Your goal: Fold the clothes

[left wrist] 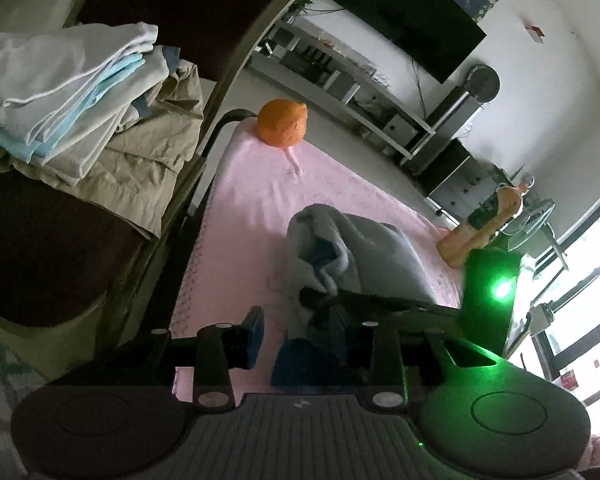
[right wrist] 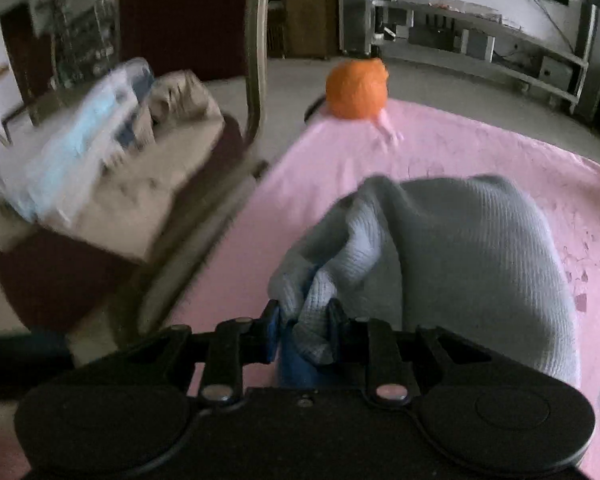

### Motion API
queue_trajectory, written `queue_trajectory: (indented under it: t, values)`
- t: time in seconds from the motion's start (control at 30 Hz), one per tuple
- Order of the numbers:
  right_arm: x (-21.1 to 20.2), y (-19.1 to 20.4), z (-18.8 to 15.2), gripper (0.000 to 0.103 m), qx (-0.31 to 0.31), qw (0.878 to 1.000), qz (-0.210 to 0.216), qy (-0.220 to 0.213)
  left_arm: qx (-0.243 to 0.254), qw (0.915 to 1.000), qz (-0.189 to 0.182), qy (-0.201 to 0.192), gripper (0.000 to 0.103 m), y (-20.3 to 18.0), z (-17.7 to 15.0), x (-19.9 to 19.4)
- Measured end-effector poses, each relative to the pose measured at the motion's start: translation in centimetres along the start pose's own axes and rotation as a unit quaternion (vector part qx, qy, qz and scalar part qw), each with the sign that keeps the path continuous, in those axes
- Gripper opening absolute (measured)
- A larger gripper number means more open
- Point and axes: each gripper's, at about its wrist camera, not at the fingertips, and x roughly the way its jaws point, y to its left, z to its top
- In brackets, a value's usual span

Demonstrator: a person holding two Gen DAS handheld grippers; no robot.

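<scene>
A grey knitted garment (left wrist: 376, 256) (right wrist: 460, 248) lies bunched on the pink cloth (left wrist: 260, 200) (right wrist: 340, 160) that covers the table. Blue shows inside its fold. My right gripper (right wrist: 304, 316) is shut on a gathered corner of the garment, with fabric pinched between its pads and raised off the cloth. In the left wrist view the right gripper (left wrist: 316, 300) reaches in from the right with a green light on its body. My left gripper (left wrist: 284, 332) stands open just in front of that corner. Pink cloth shows between its fingers.
An orange ball (left wrist: 282, 122) (right wrist: 356, 88) sits at the table's far end. A stack of folded clothes (left wrist: 80, 100) (right wrist: 100, 140) lies on a dark seat to the left. A bottle (left wrist: 484, 224) rests at the cloth's right edge. A TV (left wrist: 412, 12) and shelf stand behind.
</scene>
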Motion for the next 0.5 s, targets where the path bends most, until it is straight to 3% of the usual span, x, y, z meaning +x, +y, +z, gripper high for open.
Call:
queue_trajectory:
  t: [0.1,0.17,0.23,0.33,0.4,0.47,0.5]
  values:
    - [0.0,2.3,-0.5,0.033,-0.079,0.997,-0.012,0.006,-0.002,0.9999,0.011,0.003,0.033,0.1,0.0,0.4]
    - [-1.7,3.0,-0.6,0.052,-0.108,0.994,0.026,0.010,-0.010,0.9998,0.017,0.002,0.033,0.3,-0.1,0.2]
    - [-4.1,2.1,-0.7,0.054,-0.091,0.995,0.045,0.006,-0.021,0.9996,0.016,0.000,0.033,0.5,-0.1,0.1]
    - [-7.8,-1.4,-0.8,0.054,-0.035,0.998,0.056,-0.004,-0.025,0.9995,0.021,0.004,0.033,0.3,-0.1,0.5]
    - [-10.7,-4.6,-1.0,0.053,0.009,0.998,0.063,-0.023,-0.002,0.9997,0.023,0.010,0.033,-1.1,0.3,1.5]
    - [-12.3,-7.5,-1.3,0.032,0.026,0.998,0.038,-0.041,0.022,0.9993,0.025,0.015,0.030,-2.6,0.6,2.6]
    - [-12.3,-8.5,-1.3,0.030,0.028,0.998,0.024,-0.045,0.050,0.9983,0.026,0.016,0.029,-4.1,1.1,3.5]
